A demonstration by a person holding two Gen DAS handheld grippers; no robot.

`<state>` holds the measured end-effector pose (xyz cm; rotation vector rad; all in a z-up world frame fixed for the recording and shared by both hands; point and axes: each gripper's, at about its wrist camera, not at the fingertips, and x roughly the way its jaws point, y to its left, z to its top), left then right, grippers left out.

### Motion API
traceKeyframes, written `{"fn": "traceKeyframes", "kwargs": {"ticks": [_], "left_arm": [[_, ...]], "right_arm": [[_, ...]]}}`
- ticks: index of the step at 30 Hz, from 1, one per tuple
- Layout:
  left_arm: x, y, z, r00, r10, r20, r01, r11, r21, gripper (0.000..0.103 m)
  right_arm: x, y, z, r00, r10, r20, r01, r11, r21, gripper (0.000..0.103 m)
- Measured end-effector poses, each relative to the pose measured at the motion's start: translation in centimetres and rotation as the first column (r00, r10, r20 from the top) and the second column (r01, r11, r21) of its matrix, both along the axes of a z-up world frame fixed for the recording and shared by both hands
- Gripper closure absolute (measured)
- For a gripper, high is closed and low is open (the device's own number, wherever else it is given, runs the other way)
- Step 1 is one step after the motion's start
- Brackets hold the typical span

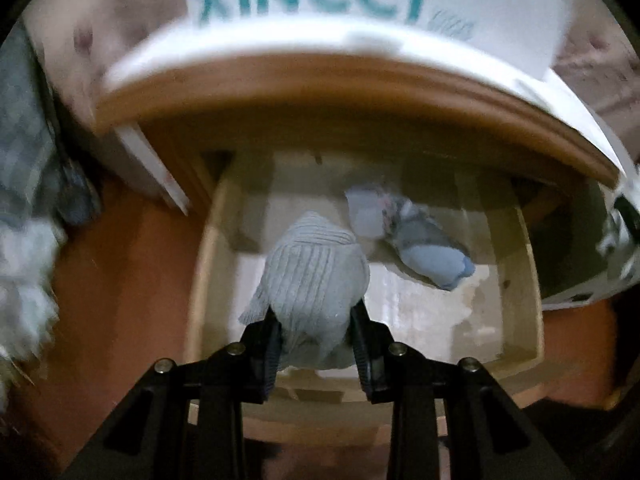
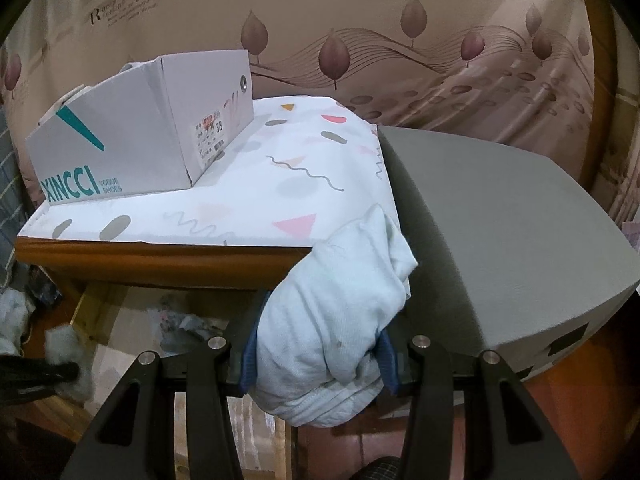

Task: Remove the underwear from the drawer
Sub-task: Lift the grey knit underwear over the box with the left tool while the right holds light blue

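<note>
My left gripper (image 1: 316,320) is shut on a rolled grey ribbed underwear (image 1: 316,276) and holds it above the open wooden drawer (image 1: 532,280). A blue-grey bundle of underwear (image 1: 416,240) lies in the drawer at the back right. My right gripper (image 2: 316,356) is shut on a rolled pale blue-white underwear (image 2: 340,320), held up beside the cabinet top, above the drawer's right end. The left gripper (image 2: 40,372) with its grey bundle shows at the lower left of the right wrist view.
A white XINCCI shoe box (image 2: 136,140) stands on the cabinet's patterned cover (image 2: 280,184). A grey box (image 2: 500,240) is to the right. A patterned curtain (image 2: 400,20) hangs behind. Clothes lie on the orange floor (image 1: 120,280) to the left.
</note>
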<state>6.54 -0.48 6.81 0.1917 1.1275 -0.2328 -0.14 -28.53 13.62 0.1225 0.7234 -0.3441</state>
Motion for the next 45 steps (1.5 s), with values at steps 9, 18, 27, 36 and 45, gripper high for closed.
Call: {"fn": "traceKeyframes", "kwargs": {"ticks": [9,18,27,36,45], "left_arm": [[-3.0,2.1,6.8,0.970,-0.101,0.223,0.096,0.995,0.034,0.071],[-3.1,3.8,16.0,0.920,-0.114,0.374,0.121,0.993,0.006,0.071],[0.8,4.9,24.6,0.890,-0.060,0.452,0.097,0.994,-0.059,0.071],[7.9,2.9,29.8,0.882,-0.050,0.469,0.097,0.992,-0.075,0.071],[15.3,-0.9,27.0,0.937,-0.096,0.337,0.140,0.984,-0.109,0.071]], "right_arm": [[0.3,0.3,-0.3,1.000,0.006,-0.021,-0.007,1.000,-0.011,0.059],[0.4,0.3,-0.6,1.000,0.000,-0.024,0.000,1.000,-0.007,0.059],[0.3,0.3,-0.6,1.000,0.006,-0.024,-0.006,1.000,-0.004,0.059],[0.1,0.1,-0.4,1.000,0.002,-0.020,-0.002,1.000,0.000,0.059],[0.0,-0.2,-0.4,1.000,-0.007,-0.020,0.007,1.000,0.001,0.059]]}}
